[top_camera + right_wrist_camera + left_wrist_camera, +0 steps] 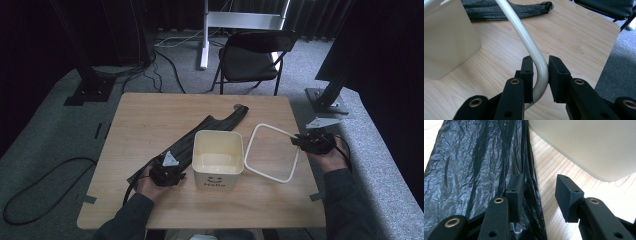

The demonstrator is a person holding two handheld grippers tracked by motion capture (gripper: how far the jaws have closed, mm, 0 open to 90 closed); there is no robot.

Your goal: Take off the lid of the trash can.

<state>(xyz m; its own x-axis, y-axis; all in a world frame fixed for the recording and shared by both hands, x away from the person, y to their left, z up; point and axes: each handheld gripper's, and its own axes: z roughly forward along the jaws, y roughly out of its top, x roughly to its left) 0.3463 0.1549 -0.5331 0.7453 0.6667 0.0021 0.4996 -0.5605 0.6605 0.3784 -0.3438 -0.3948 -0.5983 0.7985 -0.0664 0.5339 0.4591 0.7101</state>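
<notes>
Now | right gripper (541, 75) jaws clamp white frame (529, 45) | left gripper (540, 192) jaws spread beside black bag (474, 170)

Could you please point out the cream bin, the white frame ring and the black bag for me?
cream bin (218, 177): high view, front wall.
white frame ring (250, 148): high view, left side bar.
black bag (474, 162): left gripper view, crinkled middle.

High view: dim overall, dark curtains and floor at the edges near black; soft overhead light fell on the wooden table (150, 120), shadows faint. Left gripper view: bright, table grain washed out at right, sheen on the crinkled black bag (474, 165). Right gripper view: evenly lit, near jaws slightly soft, far chair (606, 7) blurred.
</notes>
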